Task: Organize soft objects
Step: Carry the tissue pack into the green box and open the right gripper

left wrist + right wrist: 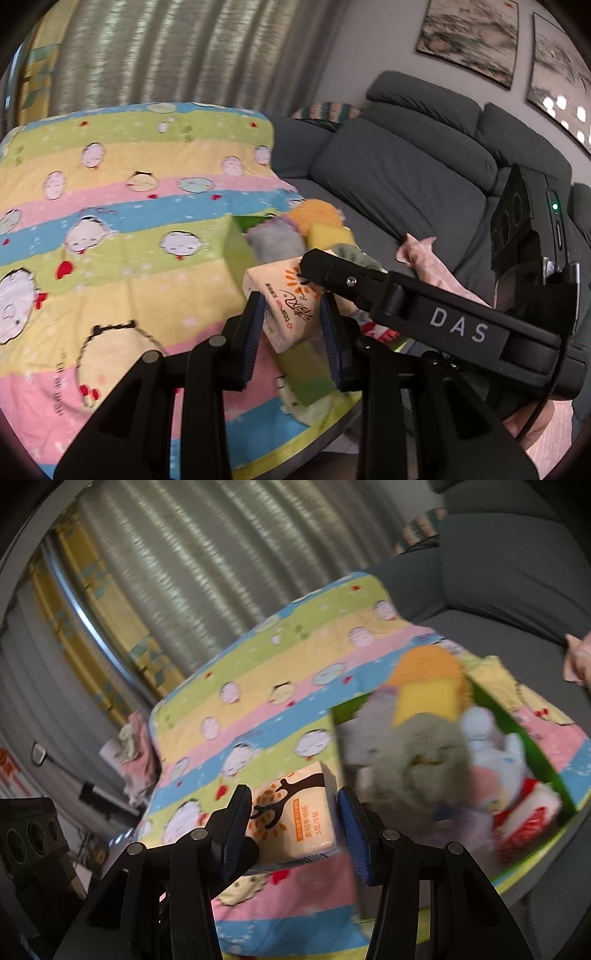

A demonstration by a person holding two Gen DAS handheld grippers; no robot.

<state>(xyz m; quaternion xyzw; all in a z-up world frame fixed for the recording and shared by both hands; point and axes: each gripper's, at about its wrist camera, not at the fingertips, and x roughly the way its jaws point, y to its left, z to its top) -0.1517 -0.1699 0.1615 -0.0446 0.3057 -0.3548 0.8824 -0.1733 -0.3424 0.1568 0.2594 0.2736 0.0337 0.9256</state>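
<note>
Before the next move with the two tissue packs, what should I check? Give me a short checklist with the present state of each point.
1. Left gripper grips its tissue pack: ok, both pads press the sides.
2. Right gripper grips its own tissue pack: ok on the left pad; a small gap seems to show at the right pad, so cannot tell fully.
3. Green box is in view as the place to put them: ok.
4. Free room in the box: not ok, soft toys and a yellow sponge fill it.
5. Grippers clear of each other: not ok, the right one crosses close over the left pack in the left wrist view.
</note>
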